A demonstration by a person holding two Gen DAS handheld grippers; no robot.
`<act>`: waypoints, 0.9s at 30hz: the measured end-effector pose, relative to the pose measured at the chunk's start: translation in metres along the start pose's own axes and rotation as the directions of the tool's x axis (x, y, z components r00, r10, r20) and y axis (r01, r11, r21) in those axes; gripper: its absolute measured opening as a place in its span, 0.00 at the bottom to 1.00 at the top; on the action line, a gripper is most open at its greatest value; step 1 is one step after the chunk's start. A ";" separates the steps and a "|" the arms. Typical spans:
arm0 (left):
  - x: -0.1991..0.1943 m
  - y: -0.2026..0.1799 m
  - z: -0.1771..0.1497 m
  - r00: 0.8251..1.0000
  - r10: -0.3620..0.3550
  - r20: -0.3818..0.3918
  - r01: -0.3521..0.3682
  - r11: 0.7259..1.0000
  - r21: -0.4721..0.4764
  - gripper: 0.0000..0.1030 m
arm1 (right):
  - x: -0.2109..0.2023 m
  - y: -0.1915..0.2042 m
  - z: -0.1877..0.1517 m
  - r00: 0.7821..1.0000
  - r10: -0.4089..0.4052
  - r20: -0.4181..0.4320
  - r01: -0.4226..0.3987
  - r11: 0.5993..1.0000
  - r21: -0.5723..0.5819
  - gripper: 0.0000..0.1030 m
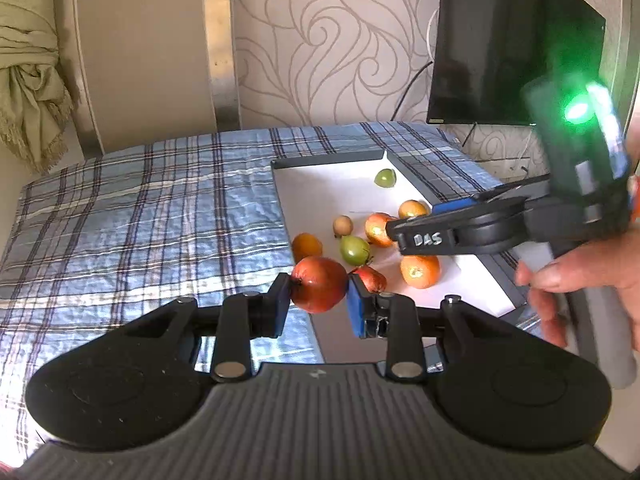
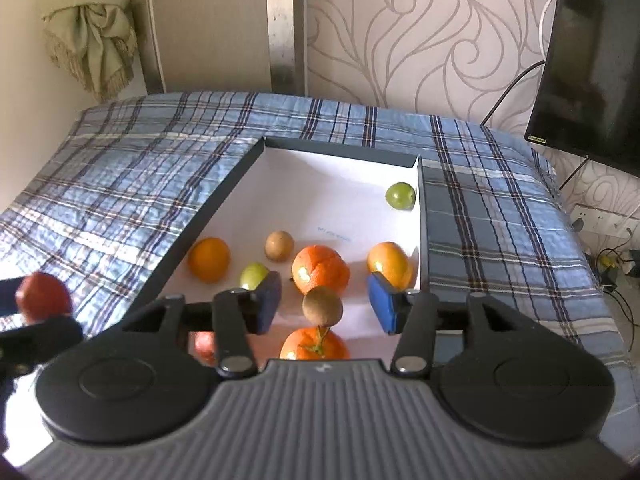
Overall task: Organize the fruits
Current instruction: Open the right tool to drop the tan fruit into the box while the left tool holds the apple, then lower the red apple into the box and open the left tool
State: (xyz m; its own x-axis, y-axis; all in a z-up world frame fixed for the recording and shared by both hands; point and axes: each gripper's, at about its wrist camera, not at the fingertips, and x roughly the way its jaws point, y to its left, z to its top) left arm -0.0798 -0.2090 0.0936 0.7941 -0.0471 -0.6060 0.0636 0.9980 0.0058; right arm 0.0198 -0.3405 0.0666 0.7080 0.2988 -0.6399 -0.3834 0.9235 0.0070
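Red and round, one apple (image 1: 319, 284) sits clamped between the pads of the left hand-held gripper (image 1: 319, 300), above the tray's (image 2: 224, 196) near left edge. The tray, on the plaid bed (image 2: 120, 184), holds four orange fruits, two green, one brown. The right hand-held gripper (image 2: 323, 304) stands open over it, a second brown fruit (image 2: 322, 306) loose between its parted pads, touching neither.

A red fruit (image 1: 319, 284) is held above the tray (image 2: 420, 216) edge; oranges (image 2: 320, 274), green fruits (image 2: 400, 196) (one far corner) and brown ones (image 2: 322, 306) are scattered inside.
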 end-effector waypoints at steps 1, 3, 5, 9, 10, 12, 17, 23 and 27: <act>0.002 -0.002 0.000 1.000 -0.004 -0.001 0.004 1.000 0.001 0.34 | -0.006 -0.001 0.000 1.000 0.001 0.007 -0.001 1.000 0.007 0.49; 0.005 -0.005 0.000 1.000 -0.015 -0.001 0.015 1.000 0.002 0.34 | -0.022 -0.005 0.000 1.000 0.005 0.026 -0.005 1.000 0.024 0.49; 0.010 -0.009 0.001 1.000 -0.027 0.002 0.027 1.000 0.002 0.34 | -0.040 -0.007 -0.002 0.999 0.011 0.042 -0.012 0.999 0.036 0.49; 0.023 -0.016 0.005 0.999 -0.045 0.001 0.045 0.999 0.006 0.34 | -0.077 -0.014 -0.016 0.998 0.020 0.062 -0.025 0.997 0.070 0.50; 0.028 -0.018 0.007 0.999 -0.050 -0.003 0.050 0.999 0.003 0.34 | -0.086 -0.016 -0.021 0.998 0.019 0.062 -0.024 0.996 0.083 0.50; 0.036 -0.022 0.009 0.998 -0.056 -0.006 0.056 0.998 -0.001 0.34 | -0.098 -0.020 -0.030 0.998 0.012 0.059 -0.018 0.995 0.102 0.51; 0.057 -0.030 0.018 0.999 -0.047 -0.007 0.047 0.999 0.000 0.34 | -0.120 -0.026 -0.044 0.999 -0.006 0.053 -0.001 0.990 0.140 0.51; 0.080 -0.037 0.026 0.999 -0.044 -0.013 0.044 0.999 0.004 0.34 | -0.138 -0.025 -0.050 0.998 -0.011 0.067 0.001 0.991 0.137 0.51; 0.097 -0.043 0.026 0.999 -0.036 -0.034 0.037 0.999 0.027 0.34 | -0.142 -0.025 -0.054 0.998 -0.011 0.057 0.003 0.991 0.134 0.51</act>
State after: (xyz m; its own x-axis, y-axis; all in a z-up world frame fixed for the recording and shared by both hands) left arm 0.0103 -0.2575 0.0555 0.7705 -0.0819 -0.6321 0.1092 0.9940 0.0043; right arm -0.1030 -0.4191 0.1155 0.7449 0.3018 -0.5950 -0.2981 0.9484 0.1079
